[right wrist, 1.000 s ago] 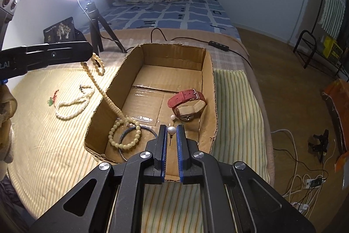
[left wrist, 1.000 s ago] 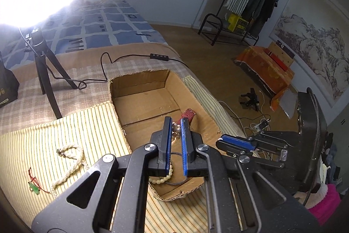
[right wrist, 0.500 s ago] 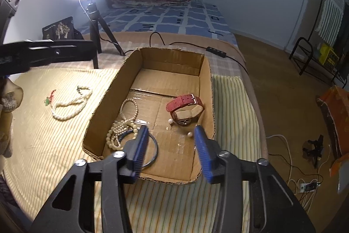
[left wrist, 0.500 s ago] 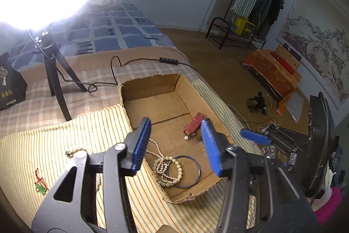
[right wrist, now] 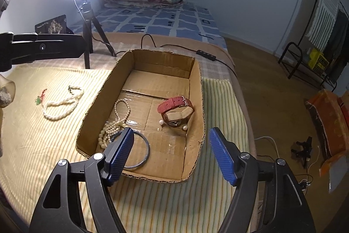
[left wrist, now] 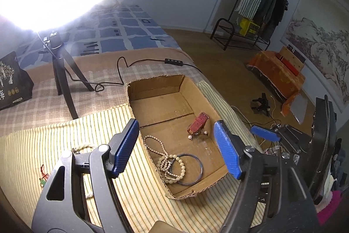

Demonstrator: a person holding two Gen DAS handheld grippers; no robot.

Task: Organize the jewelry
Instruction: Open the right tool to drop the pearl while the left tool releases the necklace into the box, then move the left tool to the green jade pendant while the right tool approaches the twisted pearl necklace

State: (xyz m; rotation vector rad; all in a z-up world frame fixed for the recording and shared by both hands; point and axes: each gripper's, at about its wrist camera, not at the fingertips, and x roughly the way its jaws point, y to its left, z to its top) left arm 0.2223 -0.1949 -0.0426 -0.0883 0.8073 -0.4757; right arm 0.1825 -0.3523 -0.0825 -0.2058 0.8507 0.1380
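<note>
An open cardboard box (right wrist: 197, 88) (left wrist: 157, 85) lies on the striped cloth. Inside lie a cream bead necklace (right wrist: 113, 126) (left wrist: 166, 162), a dark bangle (right wrist: 144, 150) (left wrist: 196, 169), a red-strap watch (right wrist: 175, 103) (left wrist: 197, 125) and two pearl earrings (right wrist: 161, 122). A white pearl necklace (right wrist: 61, 102) and a small red-green charm (right wrist: 40, 97) (left wrist: 43, 177) lie on the cloth left of the box. My left gripper (left wrist: 176, 149) is open and empty above the box's near end. My right gripper (right wrist: 171, 153) is open and empty above the box's front edge.
A bright ring light on a black tripod (right wrist: 90, 21) (left wrist: 62, 71) stands behind the cloth, its cable (left wrist: 122, 71) trailing past the box. A black bag (left wrist: 12, 82) sits far left. The bed edge drops to a wooden floor (right wrist: 272, 102) on the right.
Both grippers opened: the left let go of the bead necklace, the right released a pearl earring; both now lie in the box. Both grippers have drawn back and opened wider.
</note>
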